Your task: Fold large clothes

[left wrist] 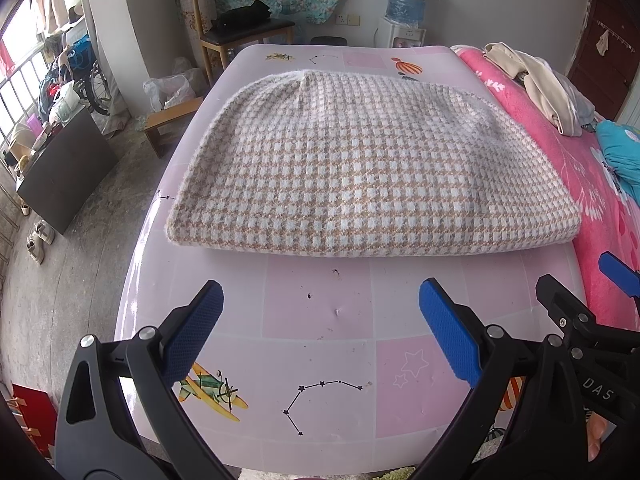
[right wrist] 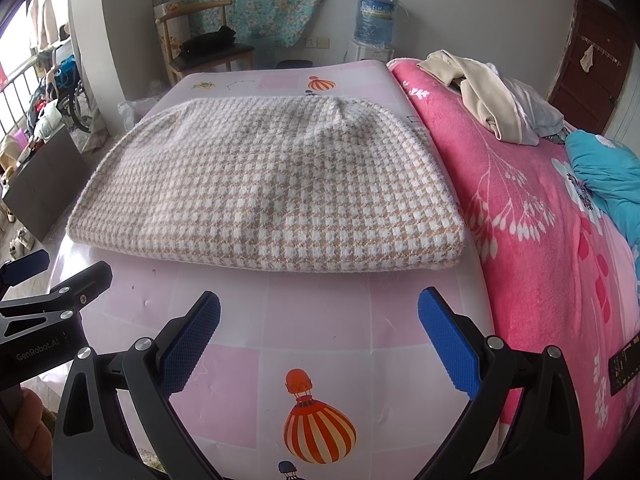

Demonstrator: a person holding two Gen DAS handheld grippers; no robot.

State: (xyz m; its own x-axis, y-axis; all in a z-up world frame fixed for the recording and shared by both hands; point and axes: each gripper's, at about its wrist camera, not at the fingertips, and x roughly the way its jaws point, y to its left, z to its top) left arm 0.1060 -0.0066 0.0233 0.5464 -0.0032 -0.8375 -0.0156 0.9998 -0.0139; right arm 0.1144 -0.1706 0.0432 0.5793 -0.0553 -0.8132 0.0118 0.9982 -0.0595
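A folded tan-and-white houndstooth garment (left wrist: 360, 164) lies flat on the pink printed table cover (left wrist: 320, 308); it also shows in the right wrist view (right wrist: 272, 188). My left gripper (left wrist: 320, 292) is open and empty, hovering over the bare cover just in front of the garment's near folded edge. My right gripper (right wrist: 319, 300) is open and empty, likewise short of the near edge, toward the garment's right corner. The right gripper shows at the right edge of the left wrist view (left wrist: 580, 284). The left gripper shows at the left edge of the right wrist view (right wrist: 60, 268).
A pink floral blanket (right wrist: 520, 220) covers the bed on the right, with beige clothes (right wrist: 480, 92) and a teal cloth (right wrist: 608, 176) on it. A wooden chair (left wrist: 236, 28) and water dispenser (left wrist: 406, 0) stand behind. A dark box (left wrist: 64, 168) and shoes sit on the floor at left.
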